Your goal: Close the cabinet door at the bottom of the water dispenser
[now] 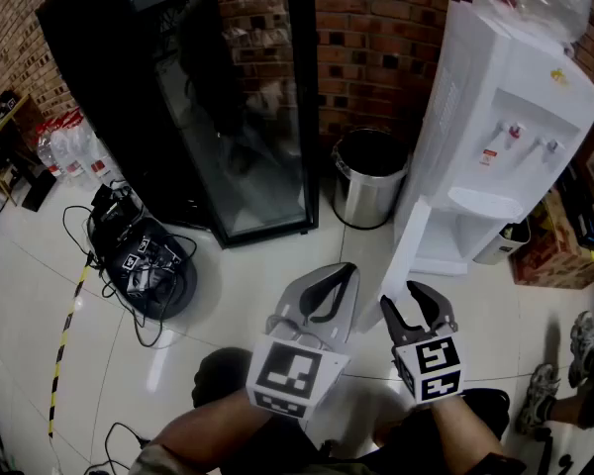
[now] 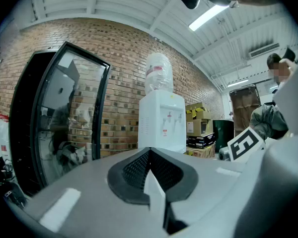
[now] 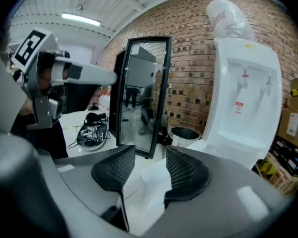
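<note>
no readable text, red label (image 3: 239,107) on water dispenser (image 3: 227,129) illegible

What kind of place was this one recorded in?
Probably a workplace break corner or storeroom, not a home: a bottle-fed water dispenser and a tall glass-door cooler stand against a bare brick wall, with stacked cardboard boxes nearby.

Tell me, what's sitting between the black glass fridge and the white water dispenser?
A round metal bin stands there on the floor, clearest in the head view.
</note>
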`<state>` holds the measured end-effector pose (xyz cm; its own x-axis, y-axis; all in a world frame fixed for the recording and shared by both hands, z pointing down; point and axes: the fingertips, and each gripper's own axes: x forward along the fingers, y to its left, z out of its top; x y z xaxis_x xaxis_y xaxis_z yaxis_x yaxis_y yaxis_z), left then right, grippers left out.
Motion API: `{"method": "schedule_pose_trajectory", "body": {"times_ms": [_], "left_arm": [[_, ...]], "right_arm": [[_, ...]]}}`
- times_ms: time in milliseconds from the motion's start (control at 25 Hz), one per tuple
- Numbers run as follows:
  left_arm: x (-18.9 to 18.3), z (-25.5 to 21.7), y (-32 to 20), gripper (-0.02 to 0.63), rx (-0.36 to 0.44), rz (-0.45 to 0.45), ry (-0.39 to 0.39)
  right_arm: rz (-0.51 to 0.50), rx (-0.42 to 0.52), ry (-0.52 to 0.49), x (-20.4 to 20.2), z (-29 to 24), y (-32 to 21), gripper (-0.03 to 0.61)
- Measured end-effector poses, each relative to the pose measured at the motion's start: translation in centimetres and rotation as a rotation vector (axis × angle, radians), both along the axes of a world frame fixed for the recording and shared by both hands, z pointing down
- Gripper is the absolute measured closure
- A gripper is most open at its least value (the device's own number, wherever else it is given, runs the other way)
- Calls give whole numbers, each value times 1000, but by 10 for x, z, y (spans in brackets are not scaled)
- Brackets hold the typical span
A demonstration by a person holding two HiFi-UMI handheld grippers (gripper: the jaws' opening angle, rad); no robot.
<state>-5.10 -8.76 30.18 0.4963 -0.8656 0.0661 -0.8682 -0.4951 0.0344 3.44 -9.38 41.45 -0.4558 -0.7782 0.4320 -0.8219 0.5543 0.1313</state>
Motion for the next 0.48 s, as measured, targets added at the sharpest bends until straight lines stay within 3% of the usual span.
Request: {"method": "schedule_pose_trajectory", "body": {"times_ms": [320, 480], "left_arm": [[-8, 3, -2, 614, -8, -19, 13], [-12, 3, -3, 614, -8, -25, 9]], "right_arm": [[-47, -70, 165, -19, 50, -7, 383], [-53, -102, 217, -17, 66, -8, 420]]}}
